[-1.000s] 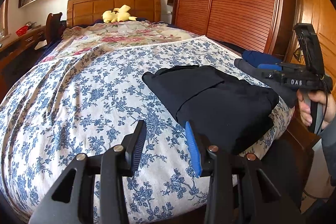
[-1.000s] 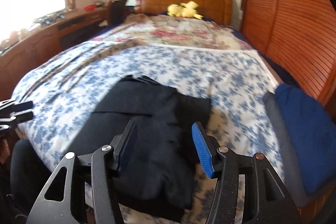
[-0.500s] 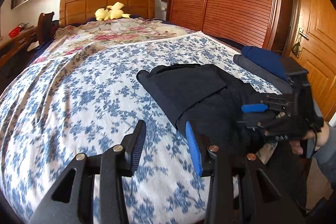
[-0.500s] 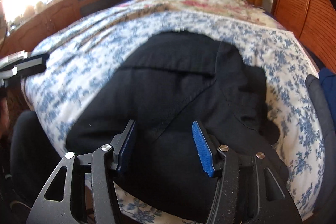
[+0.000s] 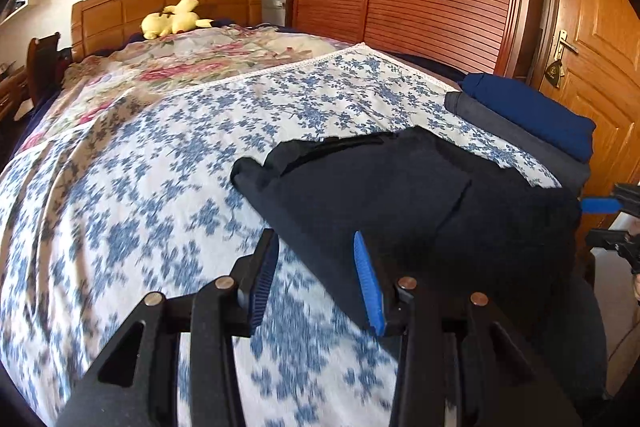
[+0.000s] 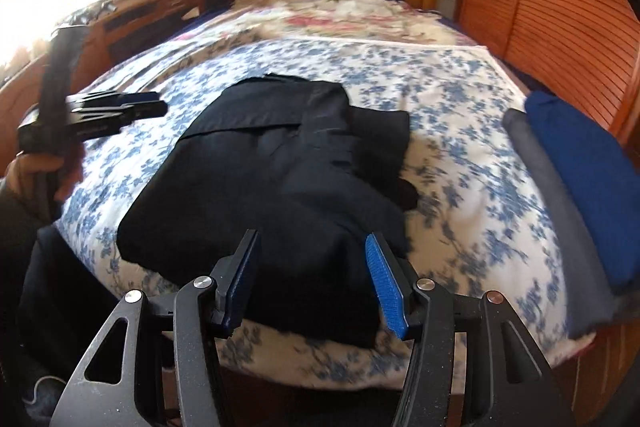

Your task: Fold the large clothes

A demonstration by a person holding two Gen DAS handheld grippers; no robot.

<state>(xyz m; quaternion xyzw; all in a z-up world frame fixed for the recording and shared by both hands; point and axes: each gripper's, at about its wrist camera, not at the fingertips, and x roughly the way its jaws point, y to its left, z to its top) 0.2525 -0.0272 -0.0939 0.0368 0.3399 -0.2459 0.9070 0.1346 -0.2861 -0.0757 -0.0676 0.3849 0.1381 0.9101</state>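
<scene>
Left gripper (image 5: 314, 277) open, empty, over the bedspread (image 5: 160, 187) at the black garment's (image 5: 400, 195) 8 o'clock edge. Garment lies part-folded at the bed's near edge, hem overhanging. Right gripper (image 6: 310, 277) open, empty, above its near side (folded stack (image 6: 580, 187) at 3 o'clock). Risk — pinching one layer only, or sheet too, so the fold drags apart.

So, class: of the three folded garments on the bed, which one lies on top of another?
The royal blue garment: it rests on the grey one by the bed's right edge, while the black one lies alone on the floral sheet.
</scene>
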